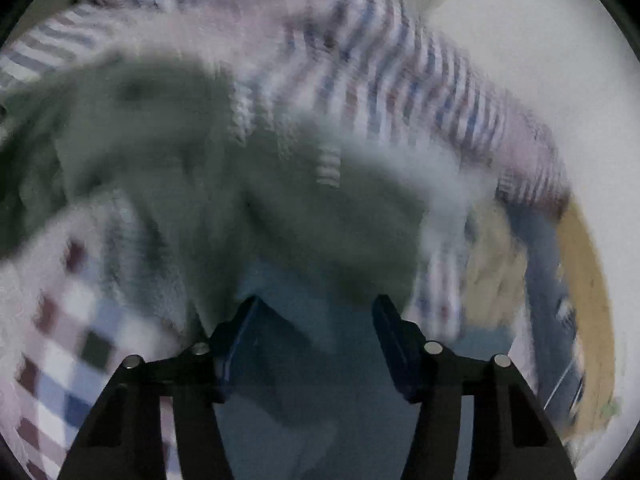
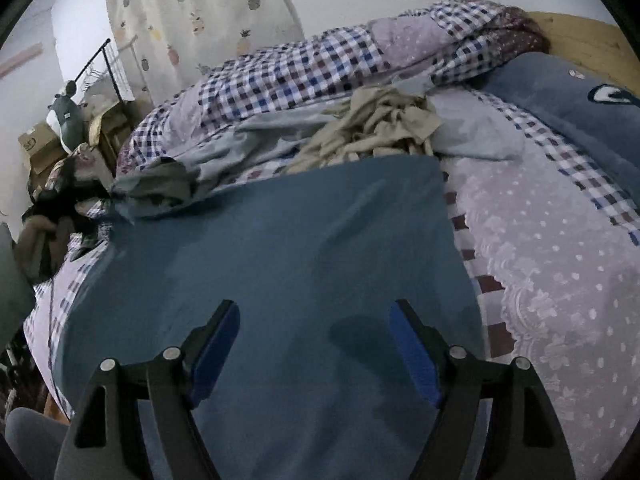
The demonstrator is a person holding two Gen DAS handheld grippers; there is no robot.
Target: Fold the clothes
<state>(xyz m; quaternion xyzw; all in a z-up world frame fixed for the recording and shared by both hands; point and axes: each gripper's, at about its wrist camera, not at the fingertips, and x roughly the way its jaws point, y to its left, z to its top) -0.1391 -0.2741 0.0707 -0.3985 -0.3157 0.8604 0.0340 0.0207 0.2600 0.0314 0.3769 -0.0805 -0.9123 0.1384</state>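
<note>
A blue garment [image 2: 288, 264] lies spread flat on the bed, its far edge straight. My right gripper [image 2: 314, 312] hovers open just above its near part, nothing between the blue pads. Beyond it sits a crumpled beige garment [image 2: 380, 124], a pale blue one [image 2: 276, 136], and a grey-green one [image 2: 160, 184] at the left. The left wrist view is blurred by motion: my left gripper [image 1: 316, 308] stands open over blue cloth [image 1: 304, 360], close to a heap of grey-green cloth [image 1: 192, 168]. The beige garment [image 1: 496, 264] shows at the right.
A checked and lilac quilt [image 2: 304, 68] is bunched along the far side against the wall, and the lilac bedsheet [image 2: 552, 248] is at right. A blue pillow [image 2: 568, 104] leans on the wooden headboard [image 2: 580, 40]. Boxes and a clothes rack [image 2: 104, 68] stand at left.
</note>
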